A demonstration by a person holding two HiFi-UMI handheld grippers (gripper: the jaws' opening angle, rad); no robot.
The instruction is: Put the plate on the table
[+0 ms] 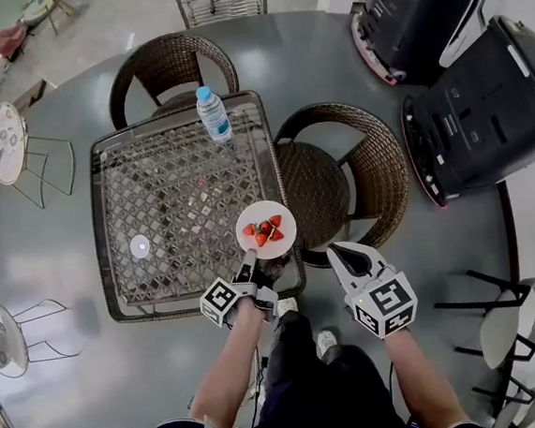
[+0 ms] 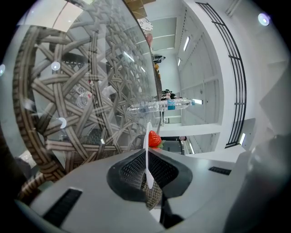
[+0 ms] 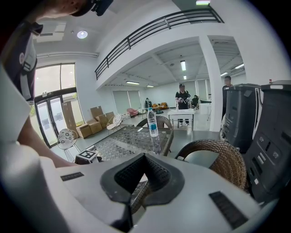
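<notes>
A white plate point(image 1: 266, 229) carrying several strawberries point(image 1: 262, 229) is over the near right corner of the glass-topped wicker table point(image 1: 153, 200). My left gripper point(image 1: 252, 261) is shut on the plate's near rim. In the left gripper view the plate point(image 2: 146, 166) shows edge-on between the jaws, with one strawberry point(image 2: 154, 139) above it. I cannot tell whether the plate touches the glass. My right gripper point(image 1: 336, 252) hangs shut and empty off the table's right side, near the wicker chair point(image 1: 345, 187); its jaws point(image 3: 144, 158) are closed together.
A water bottle point(image 1: 213, 114) stands at the table's far edge, and a small white disc point(image 1: 140, 246) lies on the glass at left. A second wicker chair point(image 1: 171, 62) is behind the table. Black machines point(image 1: 467, 86) stand at right, white wire chairs point(image 1: 6, 139) at left.
</notes>
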